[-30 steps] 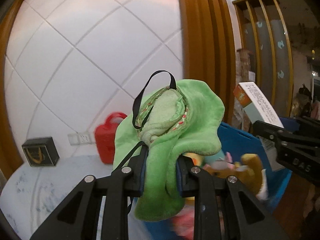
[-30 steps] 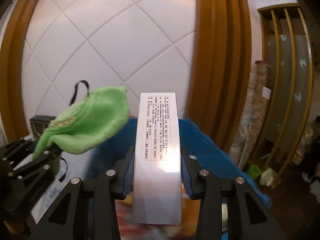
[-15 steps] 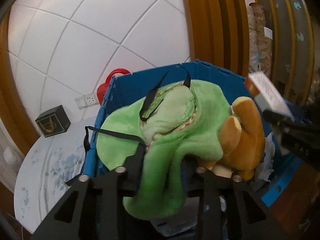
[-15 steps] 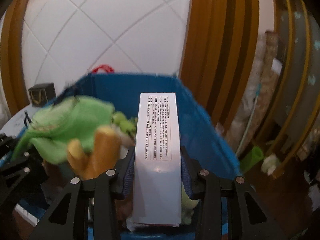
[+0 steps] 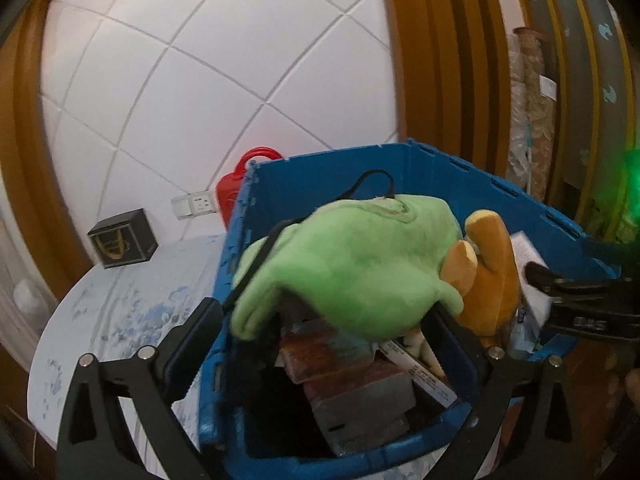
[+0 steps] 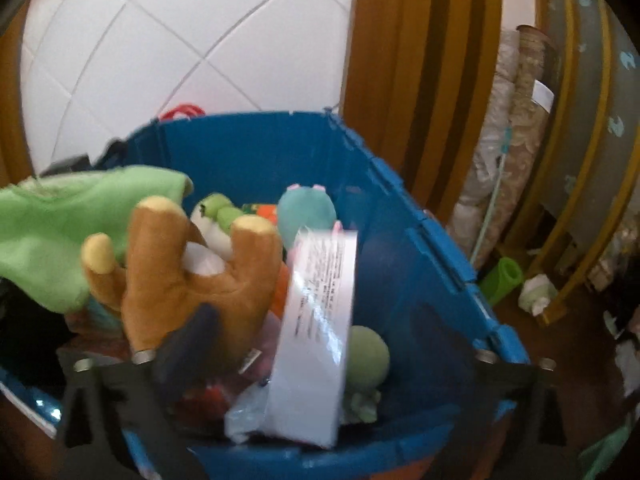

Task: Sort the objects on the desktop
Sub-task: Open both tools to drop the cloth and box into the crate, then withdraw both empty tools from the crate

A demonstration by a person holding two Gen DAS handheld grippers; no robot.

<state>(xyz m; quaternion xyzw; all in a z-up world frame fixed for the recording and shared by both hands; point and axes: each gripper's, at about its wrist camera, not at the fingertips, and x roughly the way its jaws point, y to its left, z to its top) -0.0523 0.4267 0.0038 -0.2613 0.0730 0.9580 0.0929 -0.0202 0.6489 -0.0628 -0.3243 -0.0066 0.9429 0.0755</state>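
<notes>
A blue plastic crate (image 5: 320, 176) stands on the marbled table, full of toys and boxes. My left gripper (image 5: 324, 332) is open wide over the crate. The green plush cloth with black straps (image 5: 352, 264) lies loose between its fingers on the pile. My right gripper (image 6: 320, 344) is open wide too. The white printed box (image 6: 316, 320) leans loose inside the crate (image 6: 400, 240) between its fingers. A brown plush toy (image 6: 180, 276) stands beside the box, and it also shows in the left wrist view (image 5: 492, 276).
A small black box (image 5: 122, 244) and a red container (image 5: 232, 192) sit on the table (image 5: 120, 304) behind the crate by the tiled wall. Teal and green plush toys (image 6: 306, 208) lie in the crate. Wooden posts and fabric rolls (image 6: 512, 140) stand at the right.
Both grippers lowered over the crate and opened. The green cloth and the white box were let go and now rest in the crate.
</notes>
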